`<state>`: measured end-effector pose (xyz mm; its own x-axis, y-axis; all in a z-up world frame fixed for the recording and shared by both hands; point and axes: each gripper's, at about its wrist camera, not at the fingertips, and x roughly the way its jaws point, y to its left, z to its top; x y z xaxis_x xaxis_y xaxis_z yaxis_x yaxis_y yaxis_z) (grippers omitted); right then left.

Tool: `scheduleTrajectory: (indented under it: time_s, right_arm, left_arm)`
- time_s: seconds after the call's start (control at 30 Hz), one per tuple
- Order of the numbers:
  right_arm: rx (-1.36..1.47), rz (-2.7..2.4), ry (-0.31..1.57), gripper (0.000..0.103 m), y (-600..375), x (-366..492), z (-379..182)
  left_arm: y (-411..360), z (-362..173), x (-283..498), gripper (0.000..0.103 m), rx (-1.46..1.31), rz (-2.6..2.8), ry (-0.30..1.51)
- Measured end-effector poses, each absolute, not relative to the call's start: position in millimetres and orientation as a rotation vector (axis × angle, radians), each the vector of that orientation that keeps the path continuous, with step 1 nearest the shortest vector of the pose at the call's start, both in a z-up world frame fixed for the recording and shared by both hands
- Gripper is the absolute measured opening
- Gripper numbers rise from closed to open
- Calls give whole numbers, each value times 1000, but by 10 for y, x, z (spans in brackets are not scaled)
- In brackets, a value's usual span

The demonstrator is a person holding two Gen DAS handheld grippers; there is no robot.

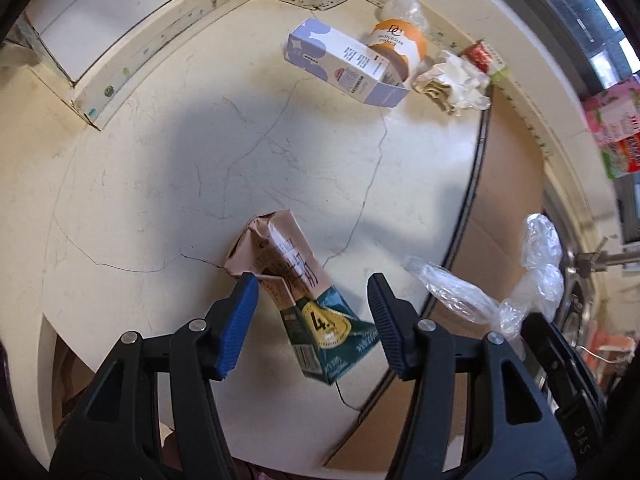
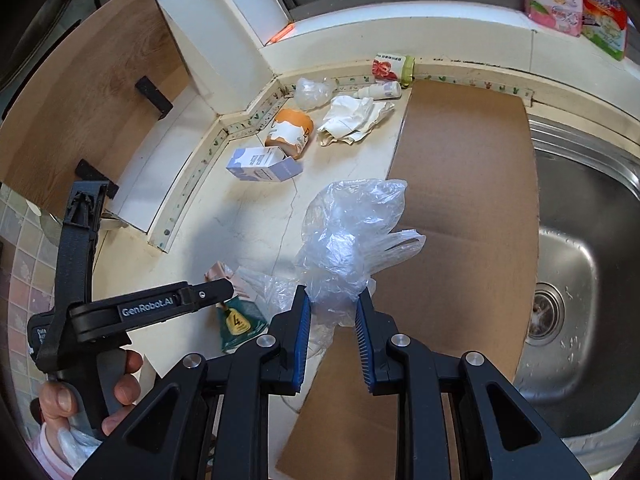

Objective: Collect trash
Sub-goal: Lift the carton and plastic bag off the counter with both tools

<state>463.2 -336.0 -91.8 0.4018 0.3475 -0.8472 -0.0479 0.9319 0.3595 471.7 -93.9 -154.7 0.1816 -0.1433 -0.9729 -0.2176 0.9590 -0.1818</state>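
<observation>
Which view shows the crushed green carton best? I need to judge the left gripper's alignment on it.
The left wrist view: the crushed green carton lies in full sight between the open left gripper fingers. In the right wrist view the carton is small, partly hidden behind the left gripper and the plastic bag.

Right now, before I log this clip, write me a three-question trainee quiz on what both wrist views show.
1. True or false: the right gripper is shut on the clear plastic bag.
2. Which item lies between the open fingers of the left gripper? A) the purple-and-white box B) the crushed drink carton C) the crumpled paper
3. Fill in: the cardboard sheet partly covers the steel ____.

Key: 1 true; 2 B; 3 sink.
</observation>
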Motion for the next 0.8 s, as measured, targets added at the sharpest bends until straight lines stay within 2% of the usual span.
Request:
scheduleTrajectory:
  time_s: [0.27,0.33,0.43,0.8]
  right_arm:
    - [287,306,1184,21,-3353,4798,-1173]
    - [285,315,1193,21,-3341,4800,-1229]
    - [283,325,1202,21,-3316,4780,-1288]
    - [279,347,1203,21,-3160,4563,-1268]
  left_arm:
    - [-1120,-1715,4753,53,-212,175,1411]
    - [-1128,-1777,4748,37,-210,189,1417]
    - [-1122,-1814,4736,27,-205,197,1412]
    - [-930,-1537,4463,26,-158,139,1353]
